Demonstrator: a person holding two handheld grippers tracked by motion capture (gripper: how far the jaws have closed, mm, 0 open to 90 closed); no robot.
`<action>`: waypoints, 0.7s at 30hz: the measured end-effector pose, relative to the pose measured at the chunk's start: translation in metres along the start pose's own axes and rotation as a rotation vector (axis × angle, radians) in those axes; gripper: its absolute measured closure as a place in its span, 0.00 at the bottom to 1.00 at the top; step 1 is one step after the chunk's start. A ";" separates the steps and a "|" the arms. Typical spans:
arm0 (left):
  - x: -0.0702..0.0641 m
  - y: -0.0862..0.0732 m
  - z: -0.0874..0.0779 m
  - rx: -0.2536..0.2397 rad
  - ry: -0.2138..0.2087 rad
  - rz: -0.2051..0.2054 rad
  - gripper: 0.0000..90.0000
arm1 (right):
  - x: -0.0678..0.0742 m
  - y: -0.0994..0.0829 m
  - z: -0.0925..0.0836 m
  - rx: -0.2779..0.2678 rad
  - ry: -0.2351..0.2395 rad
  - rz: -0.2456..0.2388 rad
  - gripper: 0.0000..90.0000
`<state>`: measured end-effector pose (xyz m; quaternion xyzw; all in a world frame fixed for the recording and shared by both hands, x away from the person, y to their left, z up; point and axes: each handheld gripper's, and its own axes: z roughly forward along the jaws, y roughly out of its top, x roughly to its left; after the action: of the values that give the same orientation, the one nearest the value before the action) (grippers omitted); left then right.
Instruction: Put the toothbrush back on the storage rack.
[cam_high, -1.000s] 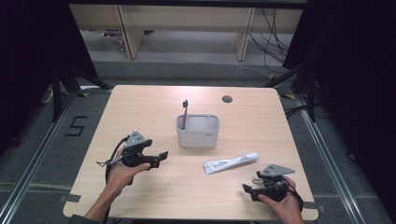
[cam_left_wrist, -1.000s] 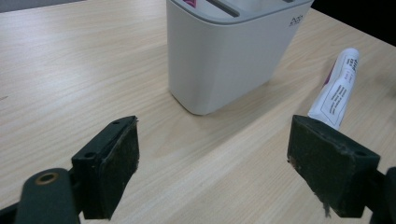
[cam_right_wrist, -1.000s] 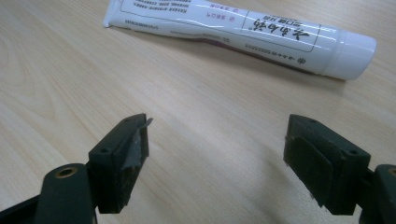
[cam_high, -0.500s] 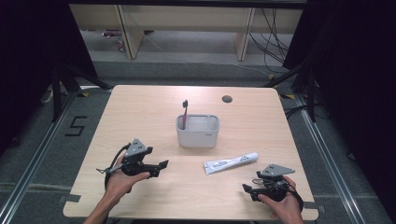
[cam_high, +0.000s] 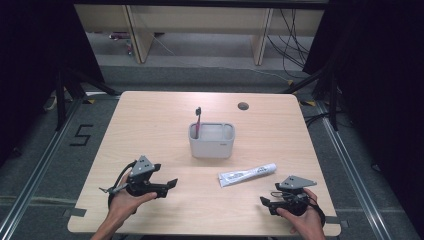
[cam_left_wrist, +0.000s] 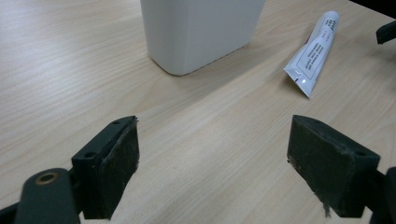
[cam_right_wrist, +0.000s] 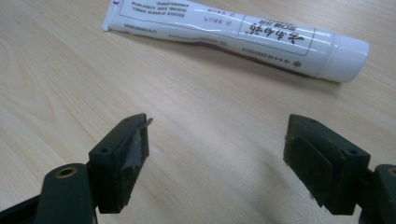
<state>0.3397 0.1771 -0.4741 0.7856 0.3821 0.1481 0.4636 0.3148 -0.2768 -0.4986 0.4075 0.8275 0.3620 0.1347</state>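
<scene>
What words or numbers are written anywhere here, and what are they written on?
"5": a dark number marked on the grey floor left of the table.
Toothpaste tube: large handwritten-style characters and rows of small print, too blurred to read.
White holder: nothing written on the sides seen.

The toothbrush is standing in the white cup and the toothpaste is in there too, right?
Not quite. The toothbrush does stand in the white cup, but the toothpaste lies flat on the table beside it, as the high view shows.
</scene>
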 end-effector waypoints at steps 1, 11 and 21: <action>-0.002 -0.002 -0.002 0.005 0.002 0.005 0.18 | 0.001 0.000 -0.001 0.013 -0.003 0.013 0.26; -0.009 -0.020 -0.010 0.022 -0.015 0.003 0.18 | 0.001 0.000 -0.002 0.016 -0.007 0.022 0.26; -0.017 -0.033 -0.018 0.046 -0.032 0.009 0.18 | 0.000 -0.001 -0.002 0.009 -0.005 0.002 0.26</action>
<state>0.3028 0.1850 -0.4908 0.8000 0.3745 0.1287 0.4508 0.3134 -0.2780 -0.4978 0.4098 0.8285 0.3573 0.1346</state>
